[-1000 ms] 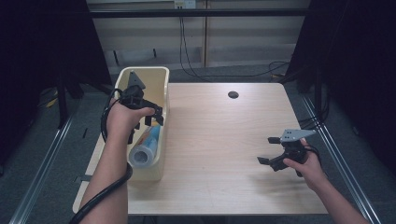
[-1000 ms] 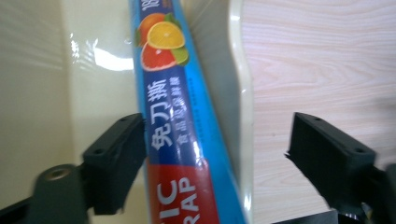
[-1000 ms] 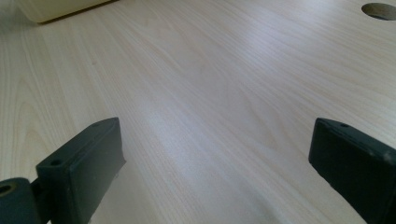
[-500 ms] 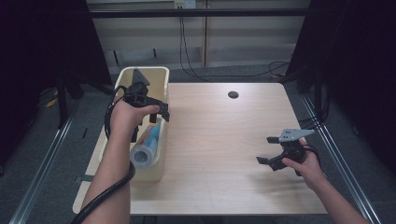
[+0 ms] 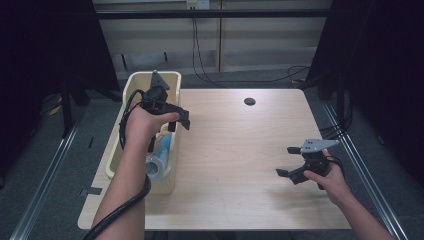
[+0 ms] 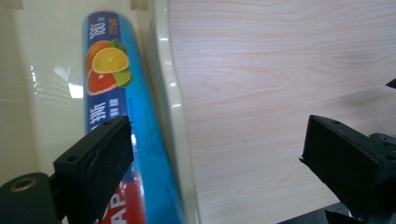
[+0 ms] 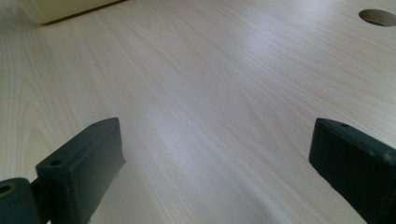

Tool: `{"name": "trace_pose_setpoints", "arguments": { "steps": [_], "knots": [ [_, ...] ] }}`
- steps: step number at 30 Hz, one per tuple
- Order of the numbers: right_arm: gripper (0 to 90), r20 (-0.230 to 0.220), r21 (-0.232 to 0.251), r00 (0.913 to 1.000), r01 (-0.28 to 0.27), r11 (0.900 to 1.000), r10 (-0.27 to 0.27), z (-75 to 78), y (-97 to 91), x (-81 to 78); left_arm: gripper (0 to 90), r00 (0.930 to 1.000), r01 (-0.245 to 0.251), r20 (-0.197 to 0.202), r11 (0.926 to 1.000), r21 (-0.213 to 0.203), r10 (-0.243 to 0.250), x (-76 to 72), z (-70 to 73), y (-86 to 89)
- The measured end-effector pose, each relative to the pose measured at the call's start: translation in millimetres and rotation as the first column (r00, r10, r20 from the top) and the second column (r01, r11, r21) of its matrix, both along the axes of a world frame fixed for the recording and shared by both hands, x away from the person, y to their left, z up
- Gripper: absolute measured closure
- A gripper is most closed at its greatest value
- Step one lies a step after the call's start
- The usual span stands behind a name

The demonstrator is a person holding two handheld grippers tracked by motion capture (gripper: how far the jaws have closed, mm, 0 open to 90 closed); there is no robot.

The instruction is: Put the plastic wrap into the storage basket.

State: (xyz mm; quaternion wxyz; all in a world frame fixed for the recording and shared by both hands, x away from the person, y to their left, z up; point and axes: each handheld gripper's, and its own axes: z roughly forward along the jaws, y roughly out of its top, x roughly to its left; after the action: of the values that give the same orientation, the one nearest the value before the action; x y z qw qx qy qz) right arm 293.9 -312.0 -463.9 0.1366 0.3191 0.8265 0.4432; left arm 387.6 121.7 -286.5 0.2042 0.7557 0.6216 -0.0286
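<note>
Where the person's forearms come in at the near edge of the pale wood-grain counter (image 5: 235, 150), the right claw (image 5: 290, 162) hovers low over the bare boards near the right side, its two black jaws spread wide with nothing between them. In the right gripper view the jaws frame only wood grain, with a round cable hole (image 7: 377, 17) in the counter far off.

Farther in and to the left, a cream plastic rectangular bin (image 5: 172, 165) stands on the counter's left edge, its long side running away from the person. Inside it lies the blue cylindrical roll of cling film (image 6: 119, 121), resting along the bin's right wall, its long axis parallel to that wall and so pointing away from the person; its open tube end (image 5: 156, 165) faces the near end of the bin. The roll's label shows a halved orange, a pink grapefruit half and a lime, a small "180" near the far end, white Chinese characters along the middle and large letters reading "AP" near the bottom of the left gripper view; the rest I cannot read.

Above the bin's right rim the left claw (image 5: 172, 117) hangs released, its jaws having just been opening, one over the roll and one over the counter, gripping nothing.
</note>
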Motion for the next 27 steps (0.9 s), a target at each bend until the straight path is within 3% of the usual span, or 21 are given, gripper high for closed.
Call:
{"name": "trace_pose_setpoints", "arguments": {
  "steps": [13, 27],
  "knots": [
    [2.1, 0.0, 0.002, 0.9999, 0.011, 0.9999, -0.011, 0.7, 0.3, -1.0, 8.0, 0.998, 0.06, 0.019, 0.9979, -0.025, -0.06, -2.3, -3.3, -23.2],
    [1.6, -0.002, 0.0, 1.0, 0.009, 1.0, -0.009, -0.9, 1.7, -0.4, 7.5, 0.9897, 0.132, 0.058, 0.9907, -0.03, -0.131, -6.8, -10.6, -45.4]
  ]
}}
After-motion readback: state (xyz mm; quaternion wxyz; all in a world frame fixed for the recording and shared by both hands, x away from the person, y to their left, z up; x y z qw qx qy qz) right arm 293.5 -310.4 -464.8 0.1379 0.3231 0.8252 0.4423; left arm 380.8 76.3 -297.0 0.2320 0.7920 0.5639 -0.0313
